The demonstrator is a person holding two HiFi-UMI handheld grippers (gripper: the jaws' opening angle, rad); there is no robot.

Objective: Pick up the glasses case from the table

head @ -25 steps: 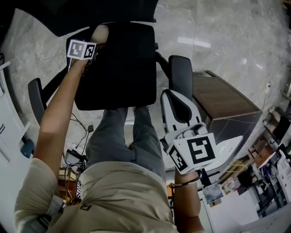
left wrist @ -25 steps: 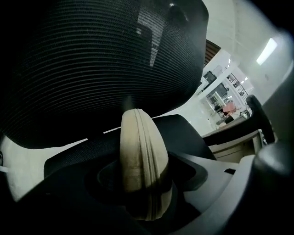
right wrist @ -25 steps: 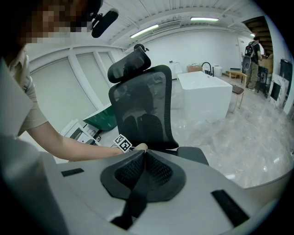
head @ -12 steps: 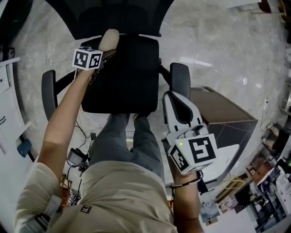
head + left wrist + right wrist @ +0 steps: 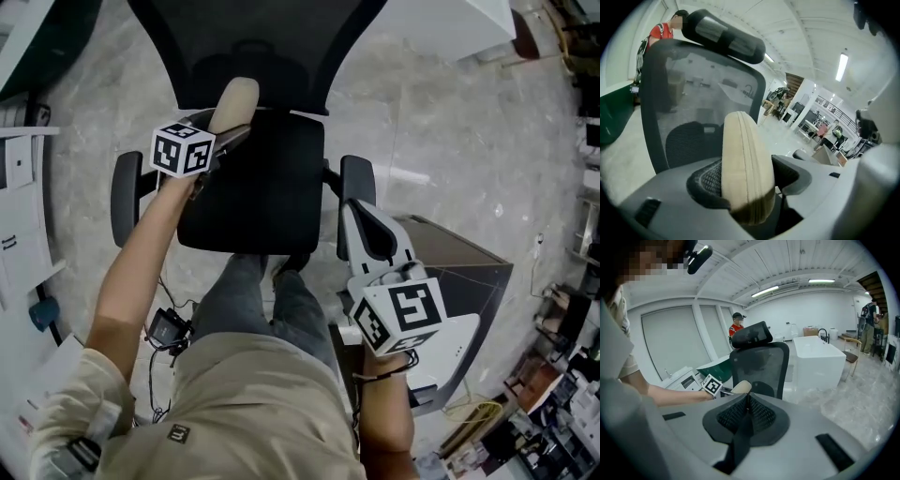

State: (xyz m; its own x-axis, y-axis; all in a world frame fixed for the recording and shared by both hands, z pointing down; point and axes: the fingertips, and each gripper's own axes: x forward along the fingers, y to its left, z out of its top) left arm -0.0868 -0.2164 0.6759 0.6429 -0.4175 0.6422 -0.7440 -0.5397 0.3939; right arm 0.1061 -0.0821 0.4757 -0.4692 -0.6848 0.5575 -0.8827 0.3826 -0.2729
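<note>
A pale beige glasses case, oblong with rounded ends, is closed, and a fine stitched seam runs along its length. It stands on its narrow edge, pinched between the dark pads of the left claw. Its far end pokes out past them, in the air above a black office chair.

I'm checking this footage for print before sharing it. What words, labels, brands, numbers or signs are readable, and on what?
No text is readable here.
Small dark tag on the person's beige top: too small to read.
Dark marks on the white unit at left: too blurred to read.
Marker cubes: black square patterns only, no letters.
</note>
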